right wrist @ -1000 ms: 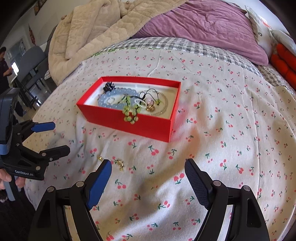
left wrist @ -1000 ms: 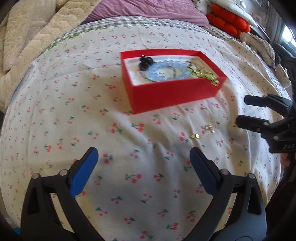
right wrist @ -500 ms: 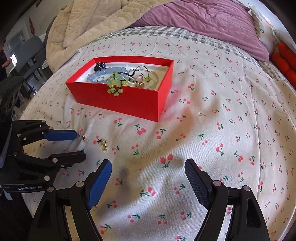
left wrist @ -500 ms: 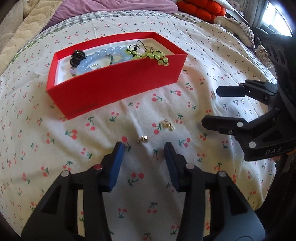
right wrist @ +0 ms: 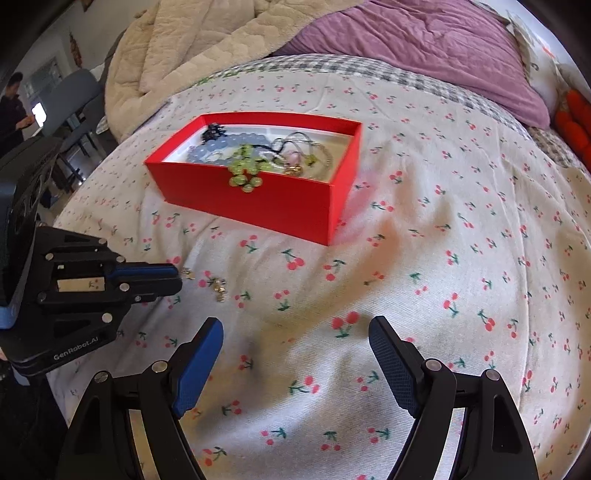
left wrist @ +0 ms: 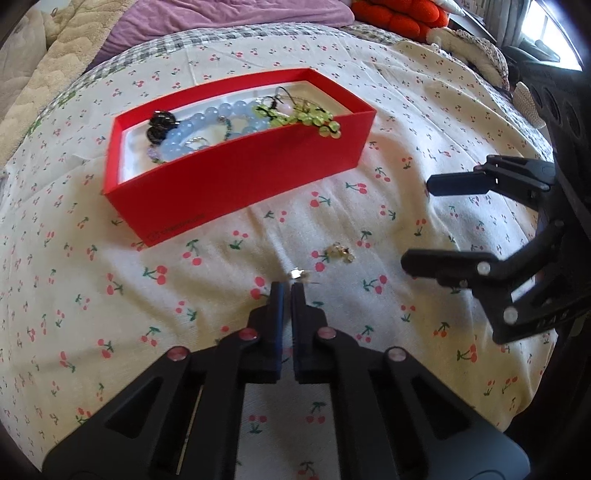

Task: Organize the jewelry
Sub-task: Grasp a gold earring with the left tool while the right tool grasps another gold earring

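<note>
A red jewelry box sits on the cherry-print bedspread, holding blue beads, a green bead strand hanging over its front wall, and black pieces. My left gripper is shut at the bedspread, its tips touching a small gold earring. I cannot tell whether the earring is pinched. A second gold earring lies just right of it. My right gripper is open and empty, hovering to the right.
A beige blanket and purple duvet lie at the back of the bed. Orange cushions sit far right. A person and chairs are beyond the bed's left edge.
My left gripper moved forward to the small gold earring and closed from wide open to shut. My right gripper stayed open and shifted a little.
</note>
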Demonstrator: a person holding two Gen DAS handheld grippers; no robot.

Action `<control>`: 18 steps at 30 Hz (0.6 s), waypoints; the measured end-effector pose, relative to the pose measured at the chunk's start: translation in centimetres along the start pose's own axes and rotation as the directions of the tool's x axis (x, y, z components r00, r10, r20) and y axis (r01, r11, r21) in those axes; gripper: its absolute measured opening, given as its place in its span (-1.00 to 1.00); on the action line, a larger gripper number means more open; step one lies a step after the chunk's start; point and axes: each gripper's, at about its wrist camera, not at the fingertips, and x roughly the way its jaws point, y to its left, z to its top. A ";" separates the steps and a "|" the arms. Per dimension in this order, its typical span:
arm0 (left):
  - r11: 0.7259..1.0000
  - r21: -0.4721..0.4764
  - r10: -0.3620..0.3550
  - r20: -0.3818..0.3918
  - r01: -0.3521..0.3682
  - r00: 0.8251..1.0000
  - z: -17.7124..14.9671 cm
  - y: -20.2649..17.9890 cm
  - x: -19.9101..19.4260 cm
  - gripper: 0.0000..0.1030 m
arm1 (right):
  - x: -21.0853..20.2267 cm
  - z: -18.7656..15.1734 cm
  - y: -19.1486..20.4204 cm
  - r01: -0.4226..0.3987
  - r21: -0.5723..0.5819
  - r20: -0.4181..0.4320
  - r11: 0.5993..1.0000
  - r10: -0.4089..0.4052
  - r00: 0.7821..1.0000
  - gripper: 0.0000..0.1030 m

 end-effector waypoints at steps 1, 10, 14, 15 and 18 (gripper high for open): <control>1.000 -0.005 0.005 0.003 -0.005 1.000 -0.1 0.3 -0.2 -0.92 | 0.0 0.1 0.5 -0.008 -0.016 0.004 1.000 0.008 1.000 0.60; 0.999 -0.038 0.006 0.011 -0.006 1.000 -0.8 2.2 -1.0 -0.86 | 2.4 0.9 4.2 -0.031 -0.145 -0.018 0.989 0.029 0.999 0.01; 0.999 -0.039 -0.002 0.015 0.002 1.000 -0.9 2.4 -1.1 -0.52 | 3.4 1.0 4.3 -0.018 -0.163 -0.008 0.986 0.017 1.000 -0.27; 0.999 -0.038 -0.004 0.016 0.005 1.000 -0.9 2.5 -1.1 -0.46 | 3.5 1.1 4.3 -0.017 -0.165 -0.005 0.986 0.017 1.000 -0.38; 1.000 -0.027 -0.016 0.020 0.016 1.000 -1.0 2.2 -1.2 -0.34 | 3.8 1.3 4.5 -0.027 -0.159 -0.005 0.987 0.027 1.000 -0.67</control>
